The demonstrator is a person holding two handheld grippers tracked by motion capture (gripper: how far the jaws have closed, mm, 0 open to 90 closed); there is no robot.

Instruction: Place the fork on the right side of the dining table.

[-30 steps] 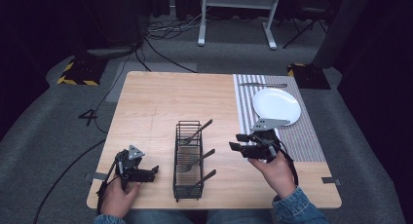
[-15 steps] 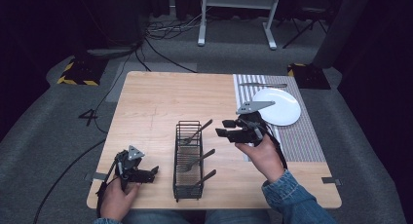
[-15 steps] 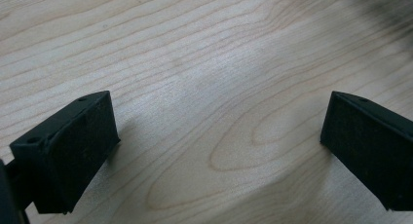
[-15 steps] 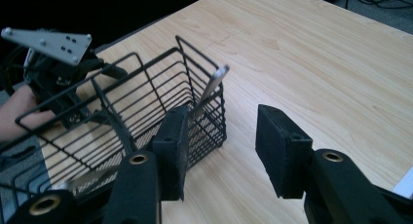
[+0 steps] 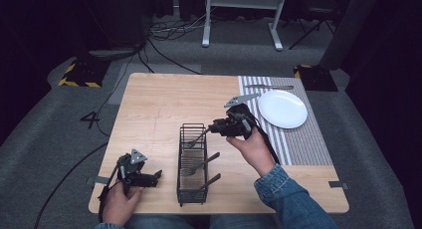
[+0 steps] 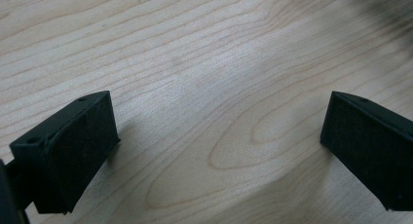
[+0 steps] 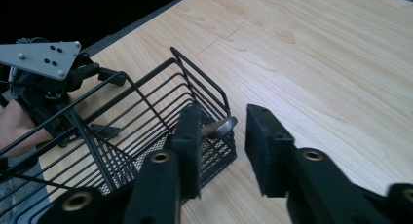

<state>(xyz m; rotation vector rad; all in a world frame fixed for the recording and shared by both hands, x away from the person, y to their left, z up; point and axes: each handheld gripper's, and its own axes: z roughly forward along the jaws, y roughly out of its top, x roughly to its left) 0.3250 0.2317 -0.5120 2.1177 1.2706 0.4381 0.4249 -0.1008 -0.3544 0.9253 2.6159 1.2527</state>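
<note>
Table [image 5: 159,104]: light wood, seen from above in the high view.
Basket [image 5: 192,162]: black wire, long and narrow, near the table's front edge, between the two hands.
Basket contents: three utensils lean in it with handles pointing up and to the right; which kind each is cannot be told.
Rear utensil [image 5: 201,136]: its handle [image 7: 220,126] sticks out over the basket's far rim.
Right gripper [image 5: 218,126]: held level over the table, pointing at the rear end of the basket.
Right gripper jaws: narrow gap; they have just been closing. In the right gripper view the handle end lies between the jaws; the pads do not press on it.
Left gripper [image 5: 155,176]: low over the table at the front left corner, left of the basket and apart from it.
Left gripper jaws: wide apart, bare wood between them in the left gripper view.
Mat [image 5: 308,139]: striped, on the table's right side.
Plate [image 5: 282,108]: white, on the mat's far half.
Cutlery [image 5: 268,86]: lies on the mat beyond the plate.
</note>
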